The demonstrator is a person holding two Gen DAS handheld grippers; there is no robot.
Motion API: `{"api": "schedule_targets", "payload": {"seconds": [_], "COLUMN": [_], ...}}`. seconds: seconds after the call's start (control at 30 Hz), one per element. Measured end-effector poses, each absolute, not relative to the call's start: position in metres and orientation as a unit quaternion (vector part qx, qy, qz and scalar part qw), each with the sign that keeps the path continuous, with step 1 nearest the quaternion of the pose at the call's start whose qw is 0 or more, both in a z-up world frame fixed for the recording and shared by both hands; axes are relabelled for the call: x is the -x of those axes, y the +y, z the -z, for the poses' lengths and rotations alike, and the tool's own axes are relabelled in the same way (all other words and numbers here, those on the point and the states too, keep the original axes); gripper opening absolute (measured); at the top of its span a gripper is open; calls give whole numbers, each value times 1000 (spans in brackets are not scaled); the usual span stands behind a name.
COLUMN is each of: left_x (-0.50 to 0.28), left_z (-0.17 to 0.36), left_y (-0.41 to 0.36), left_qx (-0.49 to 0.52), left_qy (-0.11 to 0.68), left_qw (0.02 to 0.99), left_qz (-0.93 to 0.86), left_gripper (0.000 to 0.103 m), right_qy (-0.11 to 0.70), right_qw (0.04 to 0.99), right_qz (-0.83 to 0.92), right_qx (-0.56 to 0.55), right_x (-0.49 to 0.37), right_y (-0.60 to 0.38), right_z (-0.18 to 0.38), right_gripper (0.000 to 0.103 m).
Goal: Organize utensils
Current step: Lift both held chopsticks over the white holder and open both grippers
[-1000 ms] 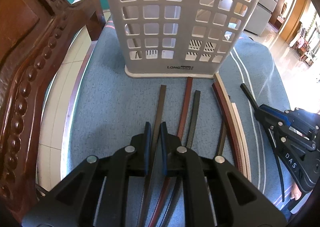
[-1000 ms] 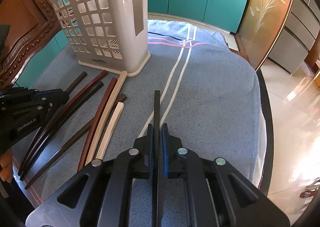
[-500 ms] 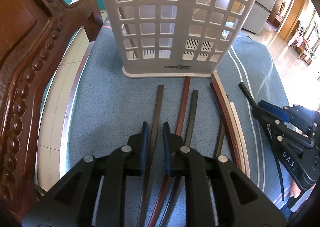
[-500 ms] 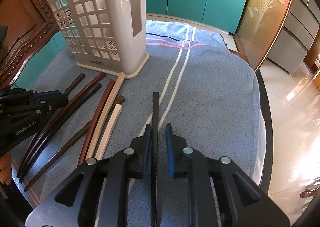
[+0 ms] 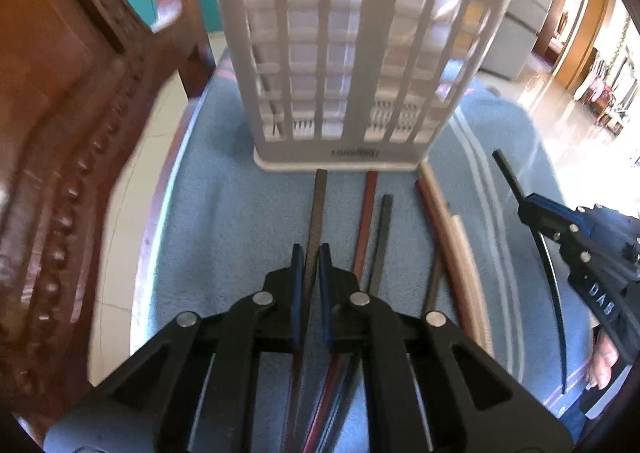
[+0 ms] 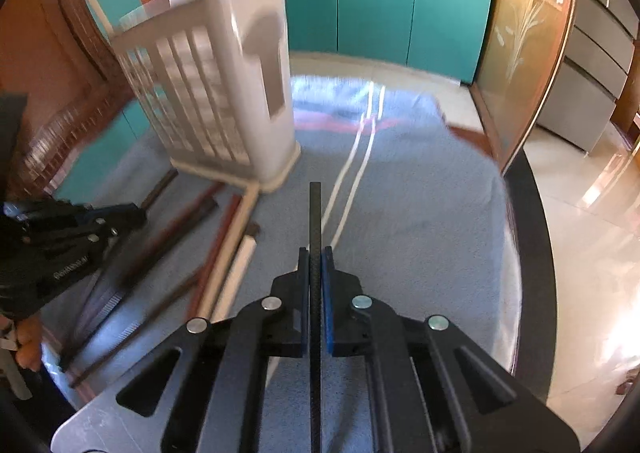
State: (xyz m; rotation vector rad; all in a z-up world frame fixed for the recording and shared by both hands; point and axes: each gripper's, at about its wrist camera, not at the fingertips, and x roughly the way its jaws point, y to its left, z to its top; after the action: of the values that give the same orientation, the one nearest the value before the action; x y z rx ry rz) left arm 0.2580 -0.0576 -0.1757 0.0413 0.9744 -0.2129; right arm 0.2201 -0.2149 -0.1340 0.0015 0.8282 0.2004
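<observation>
A round table with a dark rim (image 6: 532, 253) is covered by a blue towel (image 6: 420, 221) (white stripes), where a grey slotted holder (image 5: 352, 65) and loose chopsticks (image 5: 372, 221) lie.

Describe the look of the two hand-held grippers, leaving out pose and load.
Both are matte black plastic with blue pads lining the finger insides and round silver pivot pins. The left hand-held gripper shows this up close, as does the right hand-held gripper. White lettering marks each body's side. No cables show.
</observation>
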Motion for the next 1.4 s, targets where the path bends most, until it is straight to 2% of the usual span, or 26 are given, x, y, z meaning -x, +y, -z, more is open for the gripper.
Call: {"api": "schedule_targets", "payload": {"seconds": [0.43,0.63,0.77,0.87,1.03,1.2,1.4], "left_x": [-176,-172,-189,-207,-232,-245,-271], "left_z": [35,-48,-95,-106,-105,-105,-66], "left_y": [-25,-15,-14,-18,-21,-16,-18], "left_qx": [39,46,59,63,62,75,73], "left_qy": [292,214,169,163,179,162,186], "left_qw": [942,959,970,974,974,979,978], "left_qz": [162,179,163,142,128,96,59], "left_gripper": [8,7,7,7,7,7,7], "right_qy": [215,123,83,61,70,89,127], "right_qw": [958,961,964,973,978,982,978], "right_qz": [-175,-223,-213,-175,-152,-134,-137], "right_qx": [-74,-108,-138,-138,-121,-101,-92], "right_x": [-138,-157,-175,-194,-229,-254,-259], "right_y": [-252,-248,-244,-237,-223,-216,-216], "right_z": [-3,-79,-104,-109,-100,-84,-49], "right_gripper": [7,7,7,7,7,7,7]}}
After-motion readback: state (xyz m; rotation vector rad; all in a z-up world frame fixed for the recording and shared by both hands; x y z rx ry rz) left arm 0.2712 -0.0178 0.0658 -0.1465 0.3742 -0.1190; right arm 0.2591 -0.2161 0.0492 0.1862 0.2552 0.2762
